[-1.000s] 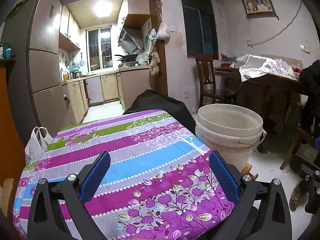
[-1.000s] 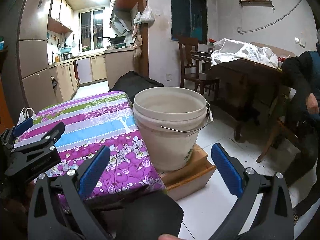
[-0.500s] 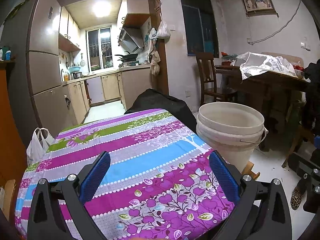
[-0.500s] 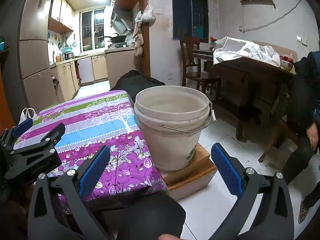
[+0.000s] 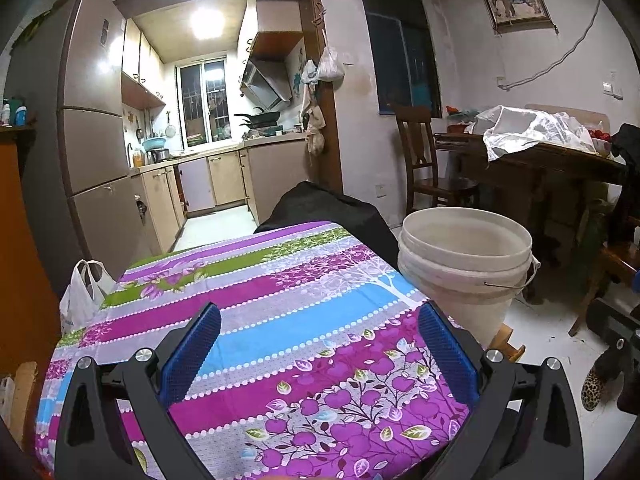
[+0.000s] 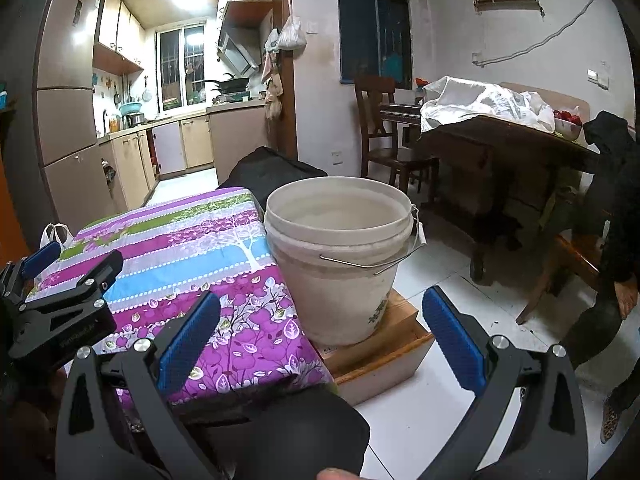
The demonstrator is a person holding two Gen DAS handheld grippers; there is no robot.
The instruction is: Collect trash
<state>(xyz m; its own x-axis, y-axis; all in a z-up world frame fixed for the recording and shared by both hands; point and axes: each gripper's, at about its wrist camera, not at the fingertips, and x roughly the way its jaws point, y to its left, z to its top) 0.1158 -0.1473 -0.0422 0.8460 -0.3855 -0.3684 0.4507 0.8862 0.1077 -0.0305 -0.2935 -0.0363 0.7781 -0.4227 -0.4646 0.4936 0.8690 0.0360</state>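
Bucket (image 6: 340, 264) interior hidden below its rim, no trash discernible on the cloth-covered surface (image 5: 256, 320); left tool (image 5: 320, 354) spread wide and empty above that cloth, right tool (image 6: 322, 336) likewise gaping toward the bucket, which stands on a wooden box (image 6: 396, 344) beside the surface, box lettering unreadable.

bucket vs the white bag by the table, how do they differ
The bucket is rigid, round and open-topped, standing upright on a wooden box; the bag is soft and crumpled, with loop handles. The bucket has a wire handle hanging at its side. The bucket sits right of the table, the bag left. Both are whitish.
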